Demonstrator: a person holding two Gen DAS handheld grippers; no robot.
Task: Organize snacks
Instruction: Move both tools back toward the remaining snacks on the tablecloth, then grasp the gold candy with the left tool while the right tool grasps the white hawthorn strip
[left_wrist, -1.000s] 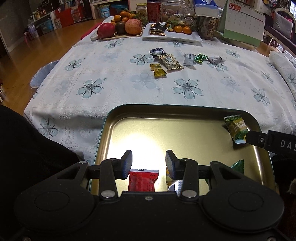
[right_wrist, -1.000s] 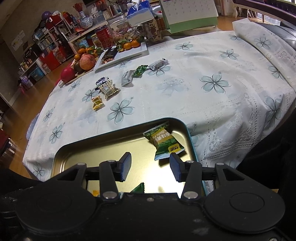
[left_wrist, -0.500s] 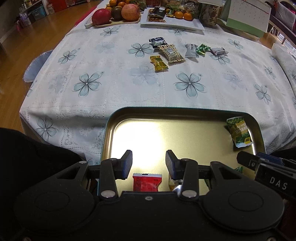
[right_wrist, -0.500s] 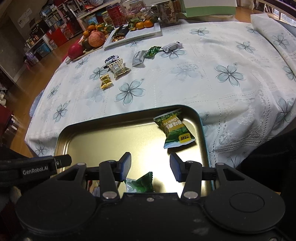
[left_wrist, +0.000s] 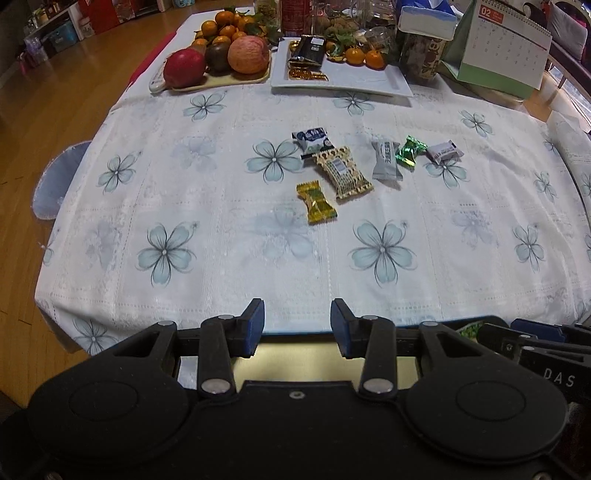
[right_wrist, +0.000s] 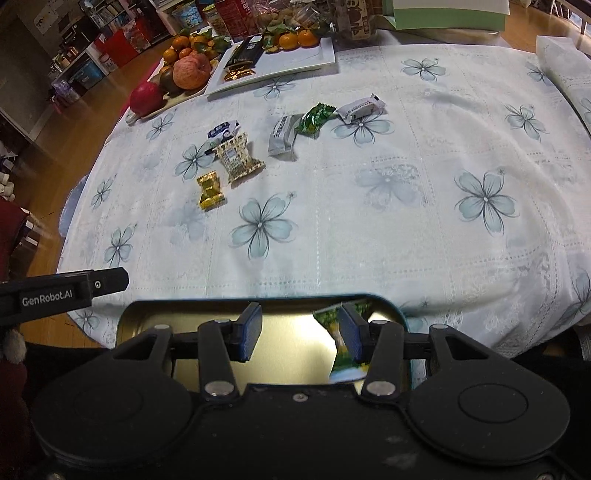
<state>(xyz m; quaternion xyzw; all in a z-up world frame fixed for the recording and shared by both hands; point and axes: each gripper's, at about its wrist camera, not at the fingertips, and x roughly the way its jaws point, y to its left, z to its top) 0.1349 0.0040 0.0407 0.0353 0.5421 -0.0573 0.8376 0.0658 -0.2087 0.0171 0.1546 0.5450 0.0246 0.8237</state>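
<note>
Left wrist view: the tray (left_wrist: 325, 354), which filled the lower frame a second ago, is now reduced to a strip behind the left gripper (left_wrist: 297, 325), and the table (left_wrist: 221, 236) takes up most of the picture. The red packet seen in the tray earlier is no longer in sight. The left gripper is moderately open with nothing between its blue pads. It is judged that a drop into the tray is finished and a fresh pickup is being approached. Six loose snacks are noted on the cloth, well ahead of the gripper. The gold packet (left_wrist: 316, 202) is nearest, its long axis running from near right to far left. The patterned packet (left_wrist: 342, 172) lies just beyond it on a similar diagonal and overlaps the blue-and-white packet (left_wrist: 312, 139). The grey packet (left_wrist: 386, 161) lies almost straight away from the camera, touching the green candy (left_wrist: 409, 151); the white bar (left_wrist: 444, 151) lies crosswise beside it.

Right wrist view: the tray (right_wrist: 155, 314) is likewise pushed down to the bottom edge compared with a second ago. The right gripper (right_wrist: 301, 330) is moderately open and holds nothing; a green packet (right_wrist: 334, 325) lies in the tray behind its right pad, not clamped. The left gripper's finger is seen at the left edge. Here the gold packet (right_wrist: 210, 190) is seen tilted slightly right of straight ahead.
</note>
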